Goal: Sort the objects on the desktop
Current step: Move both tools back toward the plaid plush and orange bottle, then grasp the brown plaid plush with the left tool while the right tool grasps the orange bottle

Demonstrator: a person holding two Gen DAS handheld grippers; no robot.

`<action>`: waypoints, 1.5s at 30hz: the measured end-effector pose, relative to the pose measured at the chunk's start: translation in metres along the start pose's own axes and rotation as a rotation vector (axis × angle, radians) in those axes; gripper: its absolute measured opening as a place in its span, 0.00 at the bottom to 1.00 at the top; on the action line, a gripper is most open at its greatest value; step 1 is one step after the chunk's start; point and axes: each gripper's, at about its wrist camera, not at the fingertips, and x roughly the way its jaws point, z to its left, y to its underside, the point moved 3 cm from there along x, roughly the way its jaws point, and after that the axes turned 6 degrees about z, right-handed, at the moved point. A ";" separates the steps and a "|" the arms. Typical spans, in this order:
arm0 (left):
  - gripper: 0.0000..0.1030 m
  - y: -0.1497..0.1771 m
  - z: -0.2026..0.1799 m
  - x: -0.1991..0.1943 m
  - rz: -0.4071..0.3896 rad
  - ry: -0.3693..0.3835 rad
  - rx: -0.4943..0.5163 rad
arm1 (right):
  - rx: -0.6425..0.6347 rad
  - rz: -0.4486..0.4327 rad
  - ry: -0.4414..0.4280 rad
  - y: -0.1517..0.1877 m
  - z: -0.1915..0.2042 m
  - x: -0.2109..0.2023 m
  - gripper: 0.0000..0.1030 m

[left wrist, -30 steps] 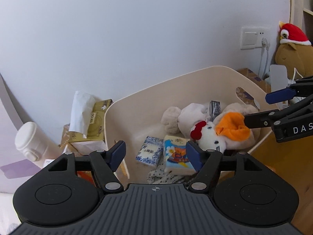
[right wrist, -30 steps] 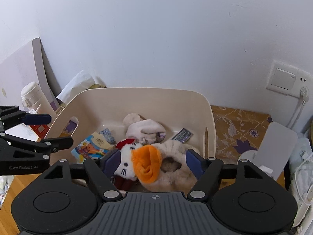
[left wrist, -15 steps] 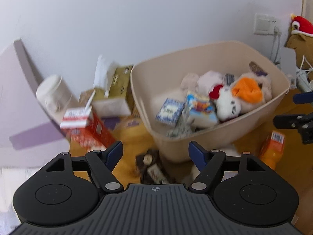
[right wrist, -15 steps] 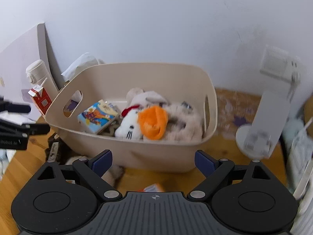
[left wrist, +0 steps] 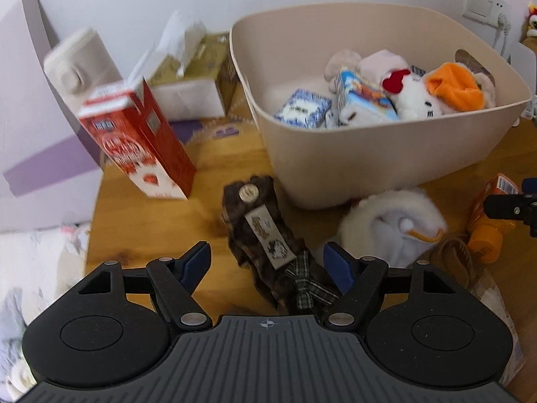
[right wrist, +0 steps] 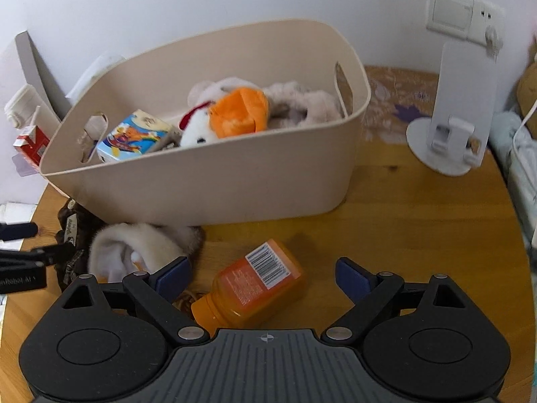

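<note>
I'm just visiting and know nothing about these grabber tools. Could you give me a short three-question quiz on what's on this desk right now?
1. True or false: the orange bottle stands upright inside the beige bin.
2. Which lies between the left gripper's jaws? A) red carton B) brown plush item C) tissue box
3. Fill in: the white fluffy toy lies on the ____ in front of the bin.

Key: 1 false, it lies on its side on the wooden desk between the right gripper's open jaws. 2 B. 3 desk.

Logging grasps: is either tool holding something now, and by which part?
Nothing held: left tool open over the brown bow item, right tool open over the orange bottle.
</note>
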 end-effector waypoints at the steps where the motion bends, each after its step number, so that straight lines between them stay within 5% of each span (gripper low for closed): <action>1: 0.73 0.000 0.000 0.002 0.005 0.007 -0.011 | 0.003 0.005 -0.003 0.000 0.000 0.002 0.92; 16: 0.73 -0.014 0.001 0.036 0.073 0.043 -0.124 | 0.052 0.057 0.117 0.005 0.005 0.030 0.92; 20: 0.72 -0.013 0.001 0.044 0.091 0.041 -0.126 | 0.056 0.053 0.117 0.007 0.002 0.032 0.82; 28: 0.54 -0.012 0.007 0.051 0.120 0.063 -0.161 | 0.027 0.054 0.103 0.011 0.001 0.029 0.61; 40: 0.34 0.000 0.008 0.040 0.092 0.086 -0.160 | 0.030 0.056 0.073 0.026 -0.015 0.020 0.61; 45: 0.33 0.008 0.011 0.034 0.098 0.100 -0.177 | 0.037 0.034 0.054 0.024 -0.013 0.012 0.61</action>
